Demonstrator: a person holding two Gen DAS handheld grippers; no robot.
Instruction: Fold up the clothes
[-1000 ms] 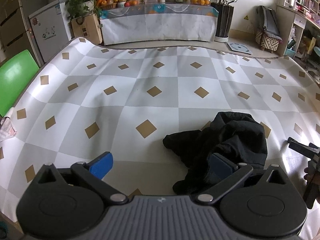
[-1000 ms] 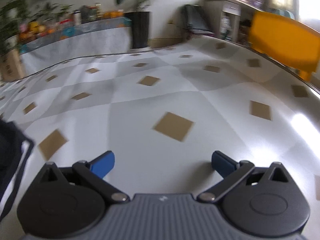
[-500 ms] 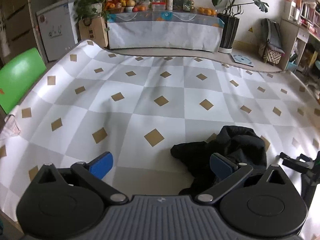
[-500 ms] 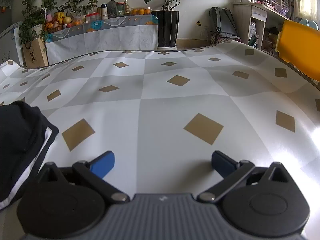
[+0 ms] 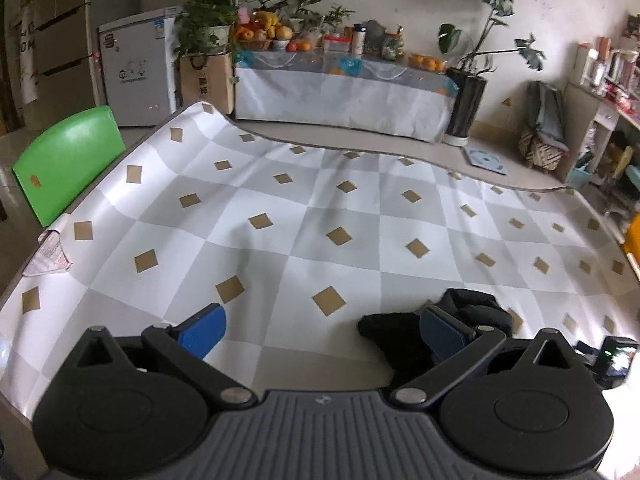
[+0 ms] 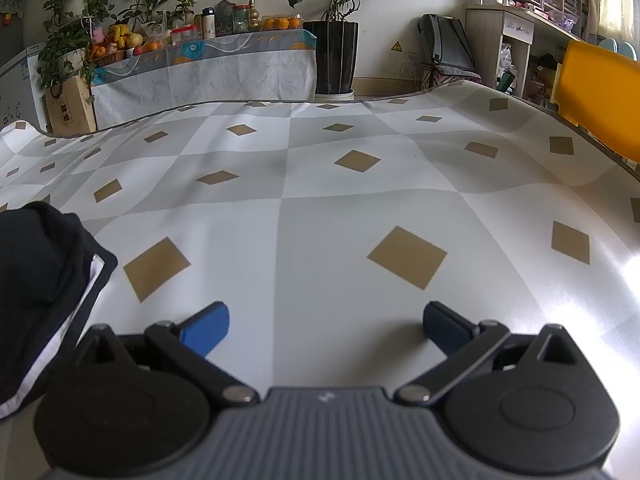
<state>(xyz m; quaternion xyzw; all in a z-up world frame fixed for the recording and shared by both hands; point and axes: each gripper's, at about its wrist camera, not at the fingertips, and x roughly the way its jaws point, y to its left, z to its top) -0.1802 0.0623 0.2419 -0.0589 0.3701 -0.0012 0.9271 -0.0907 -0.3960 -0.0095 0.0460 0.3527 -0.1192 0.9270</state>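
Observation:
A crumpled black garment (image 5: 460,320) lies on the checked tablecloth (image 5: 320,220) near the front edge. In the left wrist view it sits behind my right fingertip. My left gripper (image 5: 322,330) is open and empty, held above the table, left of the garment. In the right wrist view the garment (image 6: 40,280) fills the left edge, with a white trim showing. My right gripper (image 6: 326,326) is open and empty over bare cloth, to the right of the garment. Part of the right gripper's body (image 5: 614,360) shows at the right edge of the left wrist view.
A green chair (image 5: 68,160) stands at the table's left side and a yellow chair (image 6: 600,96) at its right. A folded paper (image 5: 48,256) lies at the left edge. A sideboard with fruit and plants (image 5: 340,92) stands beyond the far edge.
My left gripper has risen and drawn back, so the garment looks smaller and lower in view. My right gripper has steadied after a blurred swing, with the garment further into view at the left.

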